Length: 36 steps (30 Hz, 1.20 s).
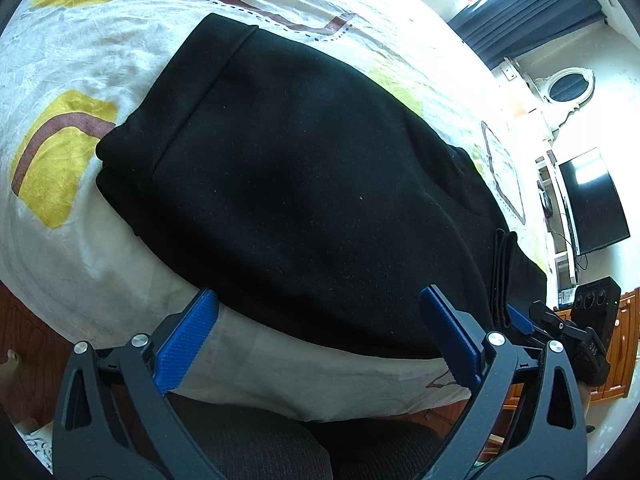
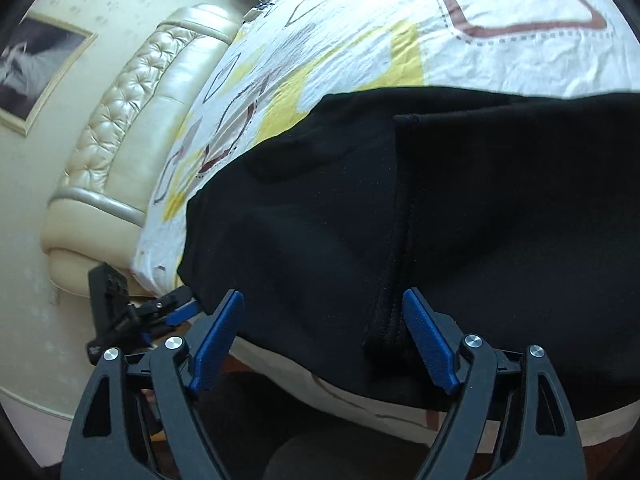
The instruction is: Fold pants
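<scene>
Black pants (image 1: 304, 184) lie folded in a thick stack on the bed, near its front edge; they fill the right wrist view too (image 2: 440, 220). A hem edge runs across the top layer (image 2: 400, 216). My left gripper (image 1: 320, 332) is open and empty, its blue pads either side of the stack's near edge. My right gripper (image 2: 324, 336) is open and empty, close over the near edge. The right gripper also shows at the right of the left wrist view (image 1: 560, 332), and the left gripper at the left of the right wrist view (image 2: 140, 316).
The bed sheet (image 1: 80, 60) is white with yellow and brown shapes. A cream padded headboard (image 2: 120, 128) stands at the left. A TV (image 1: 592, 204), wooden cabinet (image 1: 616, 352) and dark curtain (image 1: 532, 12) stand beyond the bed. Wood floor (image 1: 24, 340) lies below the bed edge.
</scene>
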Each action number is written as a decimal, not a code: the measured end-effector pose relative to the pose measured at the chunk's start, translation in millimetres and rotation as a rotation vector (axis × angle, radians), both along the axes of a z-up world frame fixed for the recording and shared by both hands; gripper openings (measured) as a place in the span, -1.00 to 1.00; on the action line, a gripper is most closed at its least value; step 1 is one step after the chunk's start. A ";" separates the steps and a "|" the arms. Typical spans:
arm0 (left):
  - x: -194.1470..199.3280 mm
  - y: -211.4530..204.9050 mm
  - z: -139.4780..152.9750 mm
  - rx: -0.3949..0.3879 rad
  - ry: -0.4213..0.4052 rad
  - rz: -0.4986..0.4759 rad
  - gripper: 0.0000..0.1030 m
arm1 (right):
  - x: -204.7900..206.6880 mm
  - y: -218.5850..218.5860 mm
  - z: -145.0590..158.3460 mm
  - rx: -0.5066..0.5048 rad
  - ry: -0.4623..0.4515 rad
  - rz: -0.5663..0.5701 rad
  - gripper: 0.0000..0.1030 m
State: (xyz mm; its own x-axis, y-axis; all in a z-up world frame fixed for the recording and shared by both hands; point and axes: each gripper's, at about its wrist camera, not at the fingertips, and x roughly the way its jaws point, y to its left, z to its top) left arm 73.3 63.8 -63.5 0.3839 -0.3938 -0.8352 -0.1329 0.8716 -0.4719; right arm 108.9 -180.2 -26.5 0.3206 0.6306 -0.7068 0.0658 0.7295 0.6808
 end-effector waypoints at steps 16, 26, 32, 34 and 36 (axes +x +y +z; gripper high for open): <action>-0.8 -1.6 -5.8 -0.004 0.011 0.002 0.94 | -121.7 -218.9 18.0 -0.002 -0.082 -0.630 0.56; -1.1 -2.3 -6.2 0.008 0.005 0.001 0.94 | -118.6 -210.8 -28.6 0.088 0.001 -0.511 -0.37; -0.7 -3.8 -5.8 0.018 0.002 -0.004 0.94 | -115.1 -213.5 -30.0 0.093 -0.005 -0.477 -0.34; -1.3 -3.6 -6.0 0.016 0.002 -0.003 0.94 | -113.2 -220.0 -22.9 0.106 -0.018 -0.483 -0.34; -1.2 -3.6 -5.7 0.012 0.003 -0.003 0.94 | -107.2 -229.7 -14.2 0.077 -0.055 -0.493 0.02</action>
